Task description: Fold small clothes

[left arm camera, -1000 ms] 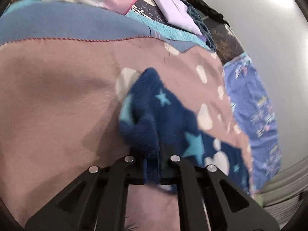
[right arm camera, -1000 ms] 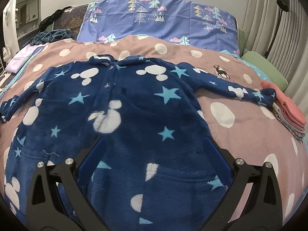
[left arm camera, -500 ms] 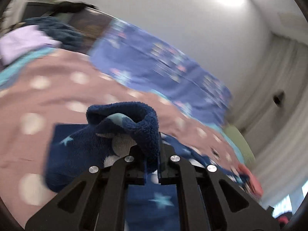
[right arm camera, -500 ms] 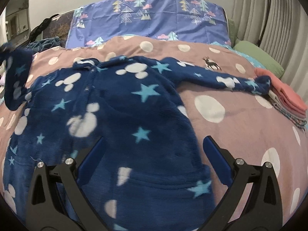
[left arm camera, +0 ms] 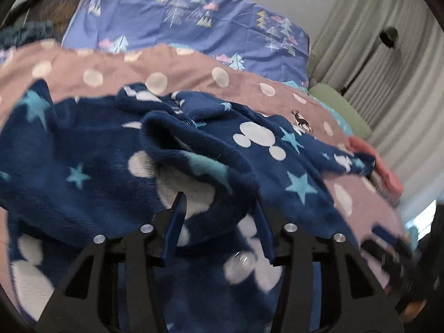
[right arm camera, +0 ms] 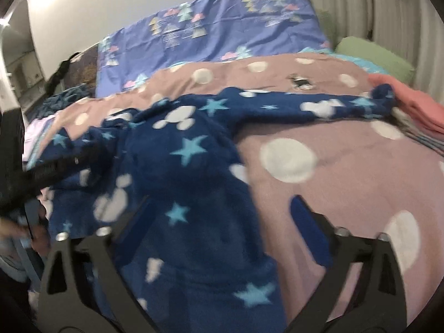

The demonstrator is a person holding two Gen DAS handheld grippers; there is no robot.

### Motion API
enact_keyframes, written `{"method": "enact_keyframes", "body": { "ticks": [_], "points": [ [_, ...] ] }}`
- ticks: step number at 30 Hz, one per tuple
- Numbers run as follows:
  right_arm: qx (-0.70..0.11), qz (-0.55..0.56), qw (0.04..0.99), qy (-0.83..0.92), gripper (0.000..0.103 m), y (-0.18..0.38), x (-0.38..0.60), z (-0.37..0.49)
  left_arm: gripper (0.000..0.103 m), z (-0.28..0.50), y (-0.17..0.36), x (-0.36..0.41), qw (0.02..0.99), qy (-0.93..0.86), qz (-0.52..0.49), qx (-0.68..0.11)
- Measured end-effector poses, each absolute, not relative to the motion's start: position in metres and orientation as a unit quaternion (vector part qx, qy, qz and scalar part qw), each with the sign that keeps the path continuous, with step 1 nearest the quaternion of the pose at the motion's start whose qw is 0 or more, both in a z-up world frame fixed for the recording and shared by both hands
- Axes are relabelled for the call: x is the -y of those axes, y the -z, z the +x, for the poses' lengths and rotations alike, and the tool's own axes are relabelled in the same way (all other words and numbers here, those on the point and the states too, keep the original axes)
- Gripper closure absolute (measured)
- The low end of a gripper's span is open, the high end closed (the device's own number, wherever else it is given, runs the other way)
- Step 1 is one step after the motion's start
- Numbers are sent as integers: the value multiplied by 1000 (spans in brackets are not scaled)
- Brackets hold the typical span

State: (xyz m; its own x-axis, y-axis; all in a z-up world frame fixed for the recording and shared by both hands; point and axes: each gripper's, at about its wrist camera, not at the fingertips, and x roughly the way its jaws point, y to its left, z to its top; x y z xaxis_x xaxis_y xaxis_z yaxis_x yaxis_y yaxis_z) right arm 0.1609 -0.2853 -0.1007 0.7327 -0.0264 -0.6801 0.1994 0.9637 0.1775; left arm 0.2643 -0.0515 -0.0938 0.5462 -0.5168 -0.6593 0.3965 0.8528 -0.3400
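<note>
Navy fleece made up the one garment [left arm camera: 116, 149] on the bed: a small plush jacket printed with pale blue stars and white mouse-head shapes, lying on a dusty-pink blanket [right arm camera: 347, 172] with large white dots. One sleeve [left arm camera: 194, 172] was folded in across the chest, its cuff a soft open tube just ahead of the left gripper [left arm camera: 219, 222]. The other sleeve [right arm camera: 319, 105] stretched flat toward two o'clock, its cuff next to a folded coral stack [right arm camera: 416, 105]. The left gripper's jaws had just been opening; they stood partly apart with the cuff between them, and whether the pads still pressed it I could not tell. The right gripper [right arm camera: 222, 219] had just been narrowing, yet it remained wide, empty, spanning the jacket's side edge. One purple-blue tree-print pillow [left arm camera: 194, 22] sat at twelve o'clock, one green cushion [right arm camera: 374, 55] at one.
</note>
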Motion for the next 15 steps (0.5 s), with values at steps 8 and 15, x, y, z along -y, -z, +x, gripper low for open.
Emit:
{"method": "enact_keyframes", "body": {
  "ticks": [8,15],
  "points": [
    [-403,116,899,-121,43,76,237,261,49,270,91,47,884,249,-58,-393],
    [-443,28,877,-184,24,79,159,311,36,235,91,-1,922,140,5,-360]
  ]
}}
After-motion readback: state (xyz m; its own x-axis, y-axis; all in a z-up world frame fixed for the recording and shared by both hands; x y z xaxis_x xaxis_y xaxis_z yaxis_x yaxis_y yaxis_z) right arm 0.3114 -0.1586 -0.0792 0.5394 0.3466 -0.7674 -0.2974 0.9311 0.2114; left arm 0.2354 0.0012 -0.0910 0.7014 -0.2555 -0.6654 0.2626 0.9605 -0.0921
